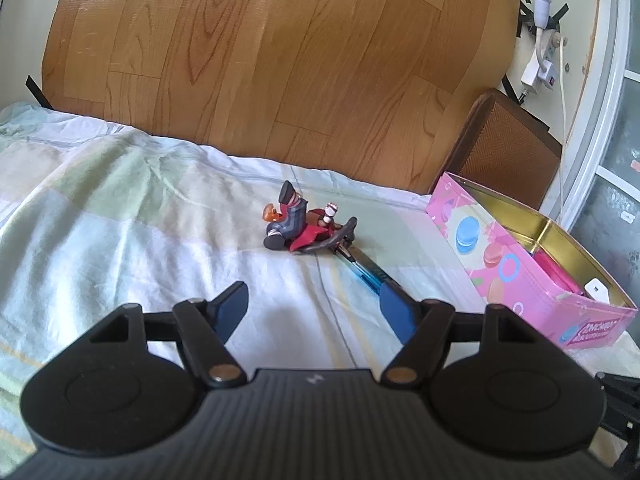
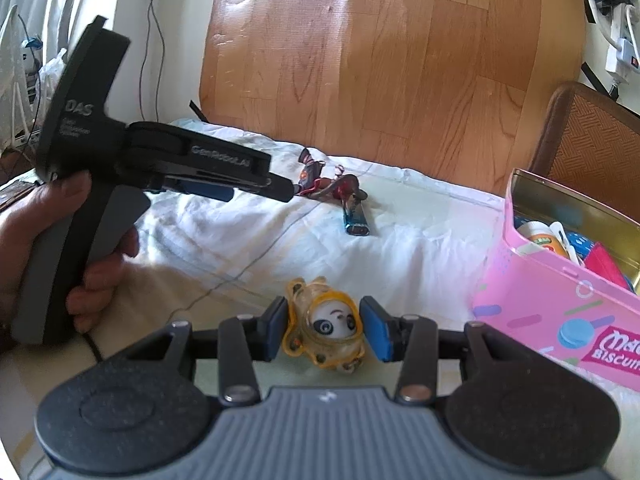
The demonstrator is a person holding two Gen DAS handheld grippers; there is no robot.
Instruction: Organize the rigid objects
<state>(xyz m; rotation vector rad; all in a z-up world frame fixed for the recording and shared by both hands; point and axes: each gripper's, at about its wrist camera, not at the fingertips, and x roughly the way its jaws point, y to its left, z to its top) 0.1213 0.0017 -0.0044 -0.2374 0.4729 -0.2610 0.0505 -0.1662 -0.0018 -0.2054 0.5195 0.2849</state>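
The panda toy [image 2: 325, 326], a white face in a clear yellow-trimmed shell, sits between the blue pads of the right gripper [image 2: 323, 328], which are clamped against its two sides. It hangs just above the pale bedsheet [image 2: 420, 248], near the camera and left of the pink tin [image 2: 560, 304].

The tin stands open at the right on the sheet, gold inside, with a red item, a white piece and other small things in it.

Farther off, mid-sheet, a figurine [image 1: 294, 222] in red and grey lies on its side, a dark strap looped by it. A blue lighter [image 1: 366, 270] lies just near of it, its near end hidden behind the right pad of the left gripper [image 1: 314, 306].

The left gripper's tongs stand apart with nothing between them, above bare sheet short of the figurine. In the right wrist view a hand [image 2: 48, 240] holds that gripper's handle at the left.

Beyond the bed is wood floor [image 1: 260, 60]; a brown chair [image 1: 508, 148] stands behind the tin.
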